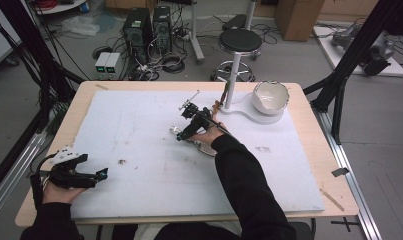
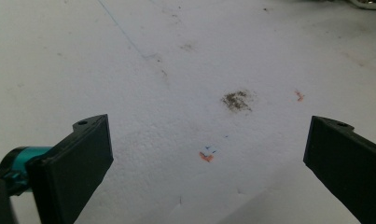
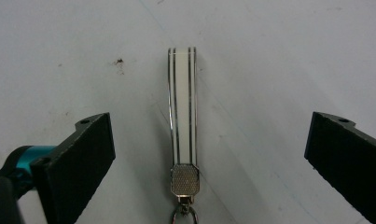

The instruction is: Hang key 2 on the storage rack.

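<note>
A wooden desk (image 1: 314, 150), seen from above, covered by 1 white foam sheet (image 1: 139, 130). 1 person at the near edge, 2 black sleeves, 1 gripper per hand.

Right gripper (image 1: 181, 134): held approx. mid-sheet, jaws spread wide, holding nothing. Between the jaws, w/o touching either, lies 1 key strap (image 3: 182, 116): cream-coloured w/ 2 dark stripes down its length, flat on the sheet, ending in 1 textured metal clasp (image 3: 184, 179) and 1 ring (image 3: 184, 217) at the near end. In the high view the strap is mostly hidden under the gripper and hand; a bit of metal shows just below the hand.

Left gripper (image 1: 101, 173): near-left corner of the sheet, well apart from the strap, jaws also wide, empty. Ahead of it, 1 dark smudge (image 2: 236, 100) and 2 small orange marks on the foam.

Far right of the sheet: 1 white stand (image 1: 249, 112) w/ 1 upright post and 1 white bowl (image 1: 270, 97) on its base.

Beyond the desk: 1 black round stool (image 1: 240, 42), 2 black PC towers (image 1: 149, 27), cables on the floor.
</note>
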Action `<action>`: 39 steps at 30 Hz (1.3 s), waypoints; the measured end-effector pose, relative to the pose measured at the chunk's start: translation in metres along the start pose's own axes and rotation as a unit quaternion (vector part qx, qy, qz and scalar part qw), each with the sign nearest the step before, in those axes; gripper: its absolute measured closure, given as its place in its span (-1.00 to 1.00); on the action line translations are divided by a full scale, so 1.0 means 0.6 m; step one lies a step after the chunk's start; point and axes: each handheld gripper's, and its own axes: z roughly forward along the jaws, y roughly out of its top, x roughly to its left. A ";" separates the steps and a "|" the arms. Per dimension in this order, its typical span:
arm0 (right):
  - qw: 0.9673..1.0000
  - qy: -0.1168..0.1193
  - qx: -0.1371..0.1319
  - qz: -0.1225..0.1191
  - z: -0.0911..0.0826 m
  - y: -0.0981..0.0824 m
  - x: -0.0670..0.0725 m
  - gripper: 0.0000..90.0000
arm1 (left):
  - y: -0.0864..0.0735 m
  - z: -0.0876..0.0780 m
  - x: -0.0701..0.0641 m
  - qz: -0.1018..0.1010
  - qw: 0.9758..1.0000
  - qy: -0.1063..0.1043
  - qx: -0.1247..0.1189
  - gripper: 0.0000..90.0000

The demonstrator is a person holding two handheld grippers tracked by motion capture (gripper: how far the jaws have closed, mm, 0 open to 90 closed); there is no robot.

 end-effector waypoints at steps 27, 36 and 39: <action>0.997 0.006 0.079 -0.020 0.061 0.076 0.021 -0.01 | -0.005 -0.001 0.006 -0.002 1.000 -0.004 0.003 -0.96; 0.996 0.005 0.092 -0.013 0.057 0.072 0.013 0.62 | -0.005 0.000 0.006 0.000 1.000 -0.003 0.003 -0.96; 0.995 0.005 0.095 -0.016 0.051 0.071 0.012 0.63 | -0.005 0.000 0.005 0.001 1.000 -0.004 0.004 -0.96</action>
